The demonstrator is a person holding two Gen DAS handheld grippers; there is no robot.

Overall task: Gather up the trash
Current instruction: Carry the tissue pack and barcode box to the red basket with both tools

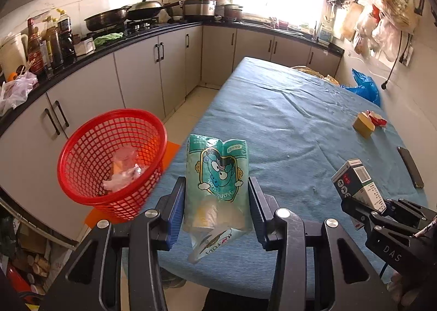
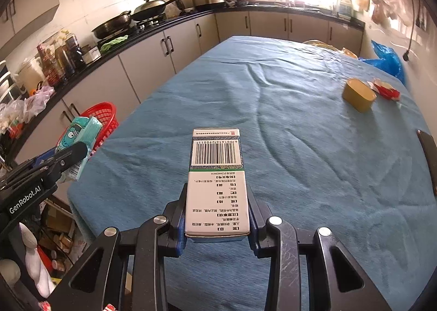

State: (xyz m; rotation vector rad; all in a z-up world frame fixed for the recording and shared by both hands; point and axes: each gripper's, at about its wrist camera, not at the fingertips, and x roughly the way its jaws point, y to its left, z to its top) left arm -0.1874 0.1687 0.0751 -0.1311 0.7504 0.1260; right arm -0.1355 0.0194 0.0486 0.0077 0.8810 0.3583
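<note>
My left gripper (image 1: 217, 190) is shut on a teal snack bag (image 1: 217, 174) with a cartoon face, held above the near edge of the blue-clothed table (image 1: 286, 109). Left of it, beside the table, stands a red mesh basket (image 1: 112, 160) holding clear plastic scraps. My right gripper (image 2: 217, 201) is shut on a white carton (image 2: 217, 182) with a barcode, above the table's near part. That carton (image 1: 357, 182) and its gripper also show at the right of the left wrist view. The teal bag (image 2: 79, 141) and the basket (image 2: 102, 117) appear at the left of the right wrist view.
On the table's right side lie a yellow cup (image 2: 359, 95) on its side, a red-and-white wrapper (image 2: 385, 89), a dark phone (image 2: 428, 150) and a blue plastic bag (image 2: 387, 59). Kitchen cabinets and a counter with pans and bottles (image 1: 49, 40) run along the left.
</note>
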